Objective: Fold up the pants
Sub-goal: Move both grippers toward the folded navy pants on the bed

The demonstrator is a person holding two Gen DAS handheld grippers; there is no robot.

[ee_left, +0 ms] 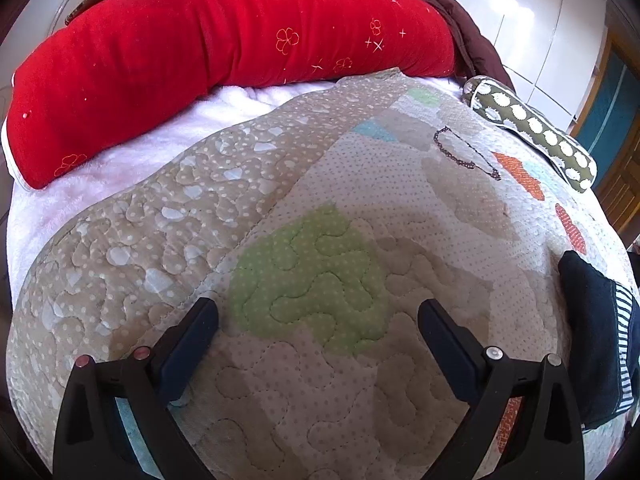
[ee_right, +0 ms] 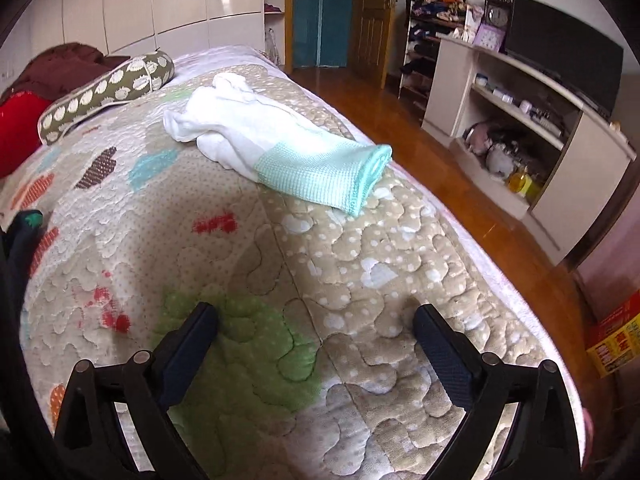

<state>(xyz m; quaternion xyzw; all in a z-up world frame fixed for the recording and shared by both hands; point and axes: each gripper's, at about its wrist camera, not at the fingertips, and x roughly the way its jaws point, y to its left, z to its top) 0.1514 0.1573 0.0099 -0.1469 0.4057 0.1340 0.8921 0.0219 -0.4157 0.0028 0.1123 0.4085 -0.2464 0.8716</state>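
A dark navy garment with a striped band [ee_left: 596,336] lies at the right edge of the left wrist view, to the right of my left gripper [ee_left: 318,312]; a sliver of it shows at the far left of the right wrist view [ee_right: 20,232]. A folded white garment with a mint-green cuff [ee_right: 280,140] lies on the quilt [ee_right: 360,264] ahead of my right gripper [ee_right: 316,316]. Both grippers are open and empty, hovering just above the quilt.
A long red pillow [ee_left: 208,48] and a dark brown blanket [ee_left: 472,28] lie at the head of the bed. A green spotted bolster [ee_left: 532,128] lies to the right. The bed edge [ee_right: 500,248] drops to a wooden floor [ee_right: 460,168]; a shelf unit [ee_right: 520,112] stands beyond.
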